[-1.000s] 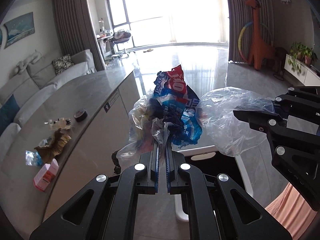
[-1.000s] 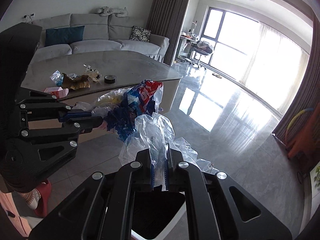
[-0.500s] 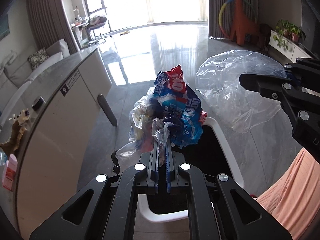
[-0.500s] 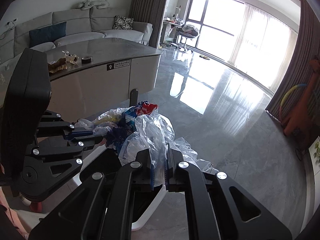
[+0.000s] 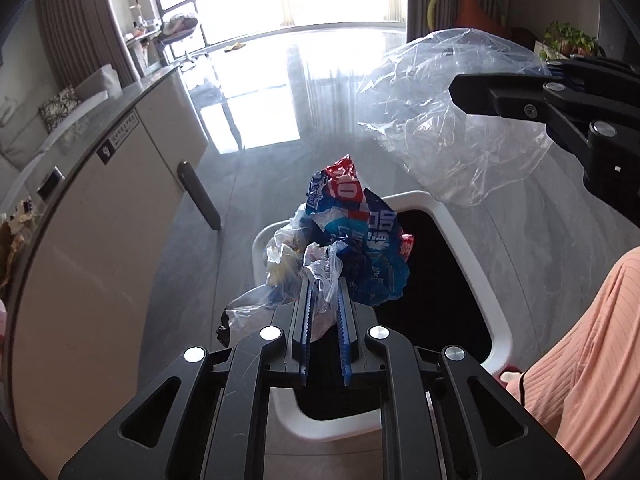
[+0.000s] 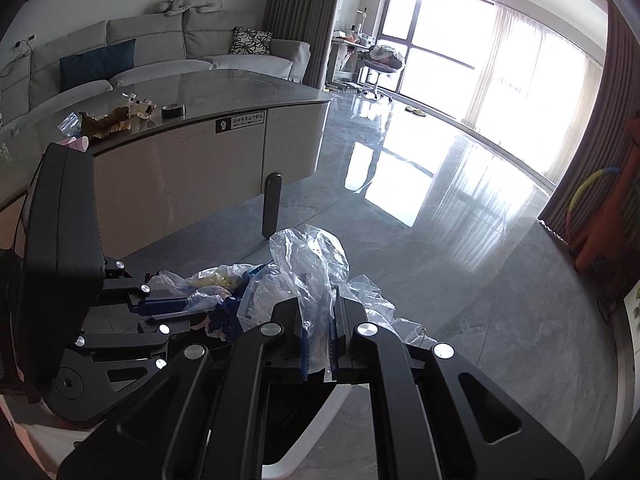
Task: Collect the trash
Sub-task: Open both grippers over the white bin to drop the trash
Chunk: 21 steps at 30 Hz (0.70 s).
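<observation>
Left gripper (image 5: pixel 323 292) clamps a crumpled blue-red printed wrapper bundle (image 5: pixel 356 240), lettering unreadable, over the white-rimmed bin (image 5: pixel 472 264); right gripper (image 6: pixel 318 320) pinches a clear plastic bag (image 6: pixel 308 264) above the bin.

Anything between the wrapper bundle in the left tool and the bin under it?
Nothing. In the left wrist view the wrapper bundle hangs from the left tool straight over the bin's dark opening, only air between.

Bright daylight pours in through the big window (image 6: pixel 432 40), which looks washed out white. Below the window, the shiny floor (image 6: pixel 400 184) shows white glare. Things near the window look dark. The edges of both pictures bend and go black. The sofa (image 5: pixel 24 136) looks maybe a little blurry.
</observation>
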Each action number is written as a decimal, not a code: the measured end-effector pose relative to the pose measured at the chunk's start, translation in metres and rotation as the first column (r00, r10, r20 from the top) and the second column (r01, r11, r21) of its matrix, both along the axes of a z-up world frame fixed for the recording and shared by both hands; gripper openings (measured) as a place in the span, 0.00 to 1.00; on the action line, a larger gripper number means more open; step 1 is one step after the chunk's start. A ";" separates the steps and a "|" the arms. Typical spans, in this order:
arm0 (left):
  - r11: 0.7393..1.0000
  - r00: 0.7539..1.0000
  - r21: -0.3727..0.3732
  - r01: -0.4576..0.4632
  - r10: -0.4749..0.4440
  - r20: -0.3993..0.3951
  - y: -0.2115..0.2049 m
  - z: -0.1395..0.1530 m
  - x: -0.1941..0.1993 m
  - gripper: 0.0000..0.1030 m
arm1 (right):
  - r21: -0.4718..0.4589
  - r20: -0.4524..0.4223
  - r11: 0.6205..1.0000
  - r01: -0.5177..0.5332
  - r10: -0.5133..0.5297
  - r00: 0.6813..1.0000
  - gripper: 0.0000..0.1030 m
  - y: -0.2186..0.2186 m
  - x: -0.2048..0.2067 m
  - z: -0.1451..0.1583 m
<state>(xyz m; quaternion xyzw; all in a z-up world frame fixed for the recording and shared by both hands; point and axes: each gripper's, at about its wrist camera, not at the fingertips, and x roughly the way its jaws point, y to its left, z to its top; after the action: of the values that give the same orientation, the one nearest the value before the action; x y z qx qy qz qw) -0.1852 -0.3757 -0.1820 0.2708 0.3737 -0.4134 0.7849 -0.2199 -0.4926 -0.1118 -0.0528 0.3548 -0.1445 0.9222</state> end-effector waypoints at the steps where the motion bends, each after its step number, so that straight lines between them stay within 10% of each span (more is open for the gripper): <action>1: 1.000 1.000 0.005 0.009 -0.009 -0.001 0.000 -0.001 -0.001 0.20 | 0.001 -0.002 1.000 -0.002 0.002 1.000 0.08 -0.001 0.000 0.000; 6: 0.999 0.997 -0.032 -0.013 0.016 0.072 0.005 0.006 -0.005 0.89 | -0.008 -0.004 1.000 -0.007 0.006 1.000 0.08 -0.003 0.000 0.006; 21: 0.991 0.982 -0.131 -0.023 0.047 0.182 0.029 0.041 0.003 0.97 | -0.007 -0.006 1.000 -0.026 0.026 1.000 0.08 0.004 0.007 0.004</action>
<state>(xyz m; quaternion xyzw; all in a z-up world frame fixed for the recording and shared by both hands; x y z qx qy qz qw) -0.1822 -0.3464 -0.1412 0.2501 0.2768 -0.3958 0.8392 -0.2126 -0.4883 -0.1078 -0.0610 0.3562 -0.1338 0.9228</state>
